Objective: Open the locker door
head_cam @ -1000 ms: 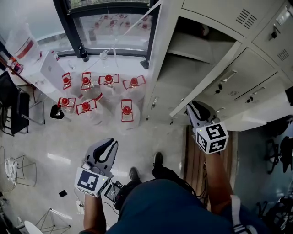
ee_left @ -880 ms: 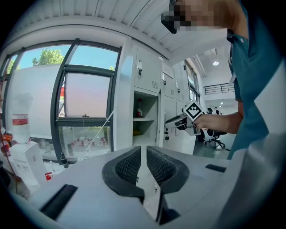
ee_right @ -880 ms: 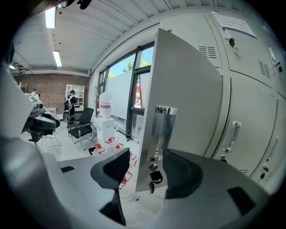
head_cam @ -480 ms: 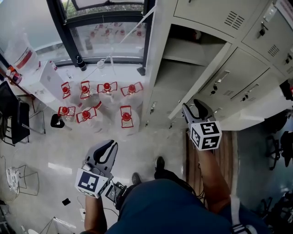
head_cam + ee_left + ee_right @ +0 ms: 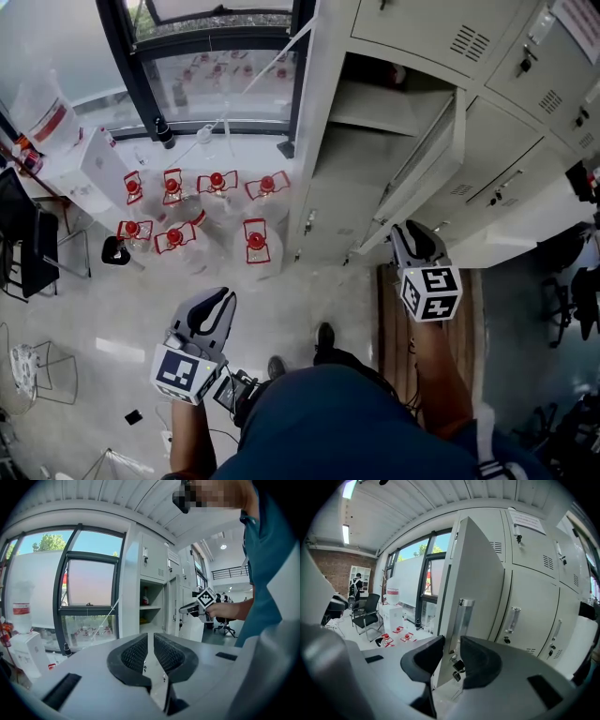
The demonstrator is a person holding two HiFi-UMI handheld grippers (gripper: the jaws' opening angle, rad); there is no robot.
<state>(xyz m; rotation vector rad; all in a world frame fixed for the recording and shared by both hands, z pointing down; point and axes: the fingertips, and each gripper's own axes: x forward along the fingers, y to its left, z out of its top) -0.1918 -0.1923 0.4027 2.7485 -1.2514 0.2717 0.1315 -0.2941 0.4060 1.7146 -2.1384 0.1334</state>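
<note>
Right gripper view: right gripper [image 5: 451, 645] jaws apart, closing, nothing between; locker door [image 5: 480, 573] edge just ahead. I should take the handle [image 5: 464, 616] squarely, then swing outward.

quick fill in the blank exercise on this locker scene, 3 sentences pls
1. The pale grey metal locker door stands ___.
2. The clear plastic jugs on the floor beside the window have ___ caps.
3. The left hand-held gripper has its jaws almost together, with ___ between them.

Missing words: open; red; nothing
</note>
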